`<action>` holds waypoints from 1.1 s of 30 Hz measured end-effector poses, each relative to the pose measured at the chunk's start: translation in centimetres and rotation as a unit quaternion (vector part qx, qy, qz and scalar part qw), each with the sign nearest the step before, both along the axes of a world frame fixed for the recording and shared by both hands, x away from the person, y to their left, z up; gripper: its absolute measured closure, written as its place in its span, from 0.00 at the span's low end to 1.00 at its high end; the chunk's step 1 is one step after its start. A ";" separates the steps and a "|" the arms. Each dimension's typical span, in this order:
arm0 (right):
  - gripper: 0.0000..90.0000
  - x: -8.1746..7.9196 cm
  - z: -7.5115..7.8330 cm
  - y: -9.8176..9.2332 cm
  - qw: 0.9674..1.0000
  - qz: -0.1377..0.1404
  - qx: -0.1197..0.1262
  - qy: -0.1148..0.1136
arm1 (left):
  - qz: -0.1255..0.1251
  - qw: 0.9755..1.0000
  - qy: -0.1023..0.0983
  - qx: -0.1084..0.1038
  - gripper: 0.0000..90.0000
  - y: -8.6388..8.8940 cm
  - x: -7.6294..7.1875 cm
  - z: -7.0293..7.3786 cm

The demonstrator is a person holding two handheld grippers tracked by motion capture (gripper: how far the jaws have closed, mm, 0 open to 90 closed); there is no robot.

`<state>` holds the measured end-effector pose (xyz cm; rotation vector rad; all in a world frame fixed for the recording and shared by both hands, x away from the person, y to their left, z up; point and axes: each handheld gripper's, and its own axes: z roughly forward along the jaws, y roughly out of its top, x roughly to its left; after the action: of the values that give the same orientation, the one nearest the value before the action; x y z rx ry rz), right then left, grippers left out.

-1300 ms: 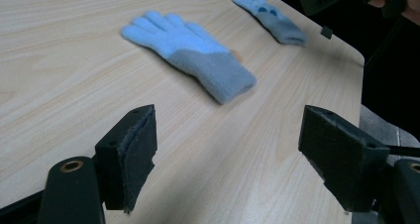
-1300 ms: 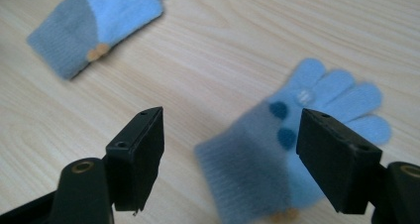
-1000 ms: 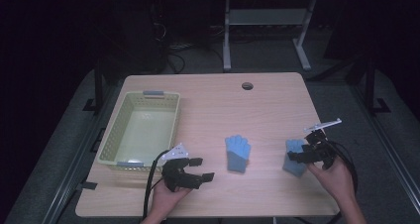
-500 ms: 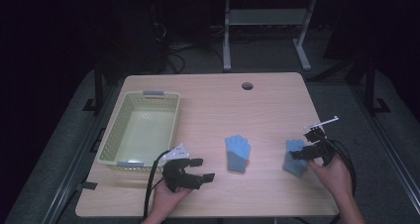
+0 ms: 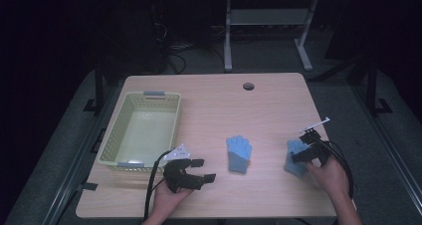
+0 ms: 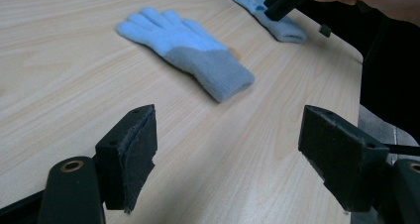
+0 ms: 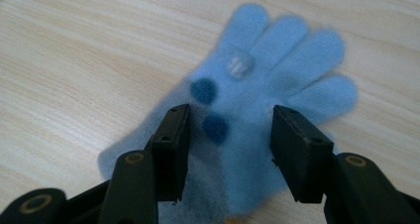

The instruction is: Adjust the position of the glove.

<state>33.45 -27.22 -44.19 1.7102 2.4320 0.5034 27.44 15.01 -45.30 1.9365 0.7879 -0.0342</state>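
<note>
Right gripper (image 5: 300, 152) sits low over the right glove (image 5: 295, 158) at about four o'clock on my table (image 5: 219, 105); its jaws have just been closing and stand half-open astride the glove's palm, pads not yet pressing it; three small pompoms (image 7: 216, 127) show between them; left gripper (image 5: 203, 169) rests at seven o'clock, jaws wide and empty, pointed toward the second glove (image 5: 238, 153) lying flat near centre, well apart from it; pale basket (image 5: 112, 140) sits at nine o'clock.
</note>
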 end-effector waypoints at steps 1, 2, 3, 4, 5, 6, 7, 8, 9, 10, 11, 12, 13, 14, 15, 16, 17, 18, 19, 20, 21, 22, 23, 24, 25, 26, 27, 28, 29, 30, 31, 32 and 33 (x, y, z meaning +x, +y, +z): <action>0.56 0.0 -0.1 0.0 1.000 0.005 -0.004 -0.002 | -0.001 1.000 0.000 0.001 0.25 0.0 0.0 0.0; 0.56 0.0 -0.1 0.2 1.000 0.004 -0.009 -0.002 | 0.000 1.000 0.001 0.001 0.25 0.0 0.0 -0.1; 0.56 0.0 -0.1 0.2 1.000 0.004 -0.009 -0.002 | 0.000 1.000 0.001 0.001 0.25 0.0 0.0 -0.1; 0.57 0.0 -0.1 0.3 1.000 0.005 -0.010 -0.002 | 0.000 1.000 0.000 0.000 0.25 0.0 0.0 0.0; 0.58 0.0 -0.1 0.4 1.000 0.005 -0.015 -0.003 | -0.001 1.000 0.000 -0.001 0.25 0.0 0.0 0.0; 0.61 0.0 -0.1 0.4 1.000 0.008 -0.016 -0.003 | -0.002 1.000 0.000 0.001 0.25 -0.1 0.0 0.0; 0.63 0.0 -0.1 0.4 1.000 0.010 -0.015 -0.004 | -0.001 1.000 0.001 0.001 0.25 -0.1 0.0 -0.1; 0.64 0.0 -0.1 0.4 1.000 0.010 -0.015 -0.004 | -0.001 1.000 0.001 0.002 0.25 -0.1 0.0 -0.1; 0.64 0.0 -0.1 0.4 1.000 0.010 -0.015 -0.004 | -0.001 1.000 0.001 0.002 0.25 -0.1 0.0 -0.1; 0.68 0.1 -0.1 0.3 1.000 0.013 -0.014 -0.004 | 0.000 1.000 0.001 0.003 0.25 -0.1 0.0 -0.1; 0.68 0.1 -0.1 0.3 1.000 0.013 -0.014 -0.004 | 0.000 1.000 0.001 0.003 0.25 -0.1 0.0 -0.1; 0.69 0.2 0.0 0.3 1.000 0.014 -0.013 -0.001 | 0.000 1.000 0.002 0.002 0.25 0.0 0.1 -0.1; 0.69 0.2 0.0 0.3 1.000 0.014 -0.013 -0.001 | 0.000 1.000 0.002 0.002 0.25 0.0 0.1 -0.1; 0.69 0.2 0.0 0.3 1.000 0.014 -0.013 -0.001 | 0.004 1.000 0.005 -0.001 0.25 0.0 0.0 -0.1; 0.71 0.2 0.0 0.4 1.000 0.014 -0.015 -0.003 | 0.002 1.000 0.002 0.000 0.25 0.0 0.0 0.0; 0.72 0.1 0.0 0.5 1.000 0.015 -0.016 -0.004 | 0.002 1.000 0.004 -0.003 0.25 0.0 0.0 0.0; 0.72 0.1 0.0 0.5 1.000 0.015 -0.016 -0.004 | 0.002 1.000 0.004 -0.003 0.25 0.0 0.0 0.0; 0.75 0.1 -0.1 0.6 1.000 0.018 -0.016 -0.006 | 0.001 1.000 0.004 -0.003 0.25 0.0 0.1 0.0; 0.76 0.1 0.0 0.6 1.000 0.019 -0.016 -0.005 | 0.000 1.000 0.002 -0.002 0.25 0.0 0.1 0.0; 0.77 0.1 0.0 0.6 1.000 0.020 -0.015 -0.004 | 0.000 1.000 0.003 -0.003 0.25 0.0 0.1 -0.1; 0.79 0.1 0.0 0.6 1.000 0.021 -0.014 -0.003 | 0.000 1.000 0.003 -0.003 0.25 -0.1 0.1 -0.1; 0.80 0.2 0.0 0.6 1.000 0.021 -0.013 -0.001 | -0.002 1.000 0.003 -0.001 0.25 0.0 0.1 -0.1; 0.83 0.3 0.0 0.5 1.000 0.023 -0.011 0.001 | -0.002 1.000 0.004 -0.001 0.25 -0.1 0.0 -0.1; 0.84 0.3 0.0 0.5 1.000 0.023 -0.010 0.001 | -0.002 1.000 0.004 -0.001 0.25 -0.1 0.0 -0.1; 0.86 0.3 0.0 0.4 1.000 0.024 -0.008 0.003 | -0.001 1.000 0.007 -0.006 0.25 -0.1 0.0 -0.1; 0.87 0.4 0.0 0.4 1.000 0.023 -0.006 0.004 | -0.001 1.000 0.006 -0.006 0.25 -0.2 0.0 -0.1; 0.88 0.4 0.0 0.4 1.000 0.023 -0.004 0.006 | -0.003 1.000 0.005 -0.005 0.25 -0.2 0.0 -0.1; 0.88 0.4 0.0 0.3 1.000 0.025 -0.003 0.008 | -0.004 1.000 0.004 -0.003 0.25 -0.2 0.0 -0.1; 0.88 0.4 0.0 0.3 1.000 0.025 -0.003 0.008 | -0.004 1.000 0.004 -0.003 0.25 -0.2 0.0 -0.1; 0.89 0.4 0.1 0.3 1.000 0.025 -0.001 0.009 | -0.004 1.000 0.004 -0.004 0.25 -0.3 -0.1 -0.1; 0.89 0.4 0.1 0.3 1.000 0.026 0.002 0.009 | -0.004 1.000 0.004 -0.004 0.25 -0.3 0.0 -0.1; 0.89 0.4 0.1 0.2 1.000 0.028 0.005 0.009 | -0.003 1.000 0.005 -0.003 0.25 -0.2 0.0 -0.1; 0.89 0.4 0.1 0.2 1.000 0.028 0.005 0.009 | -0.003 1.000 0.005 -0.003 0.25 -0.2 0.0 -0.1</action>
<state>33.86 -27.01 -44.08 1.6629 2.4997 0.5081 27.40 14.77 -45.44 1.9339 0.7877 -0.0503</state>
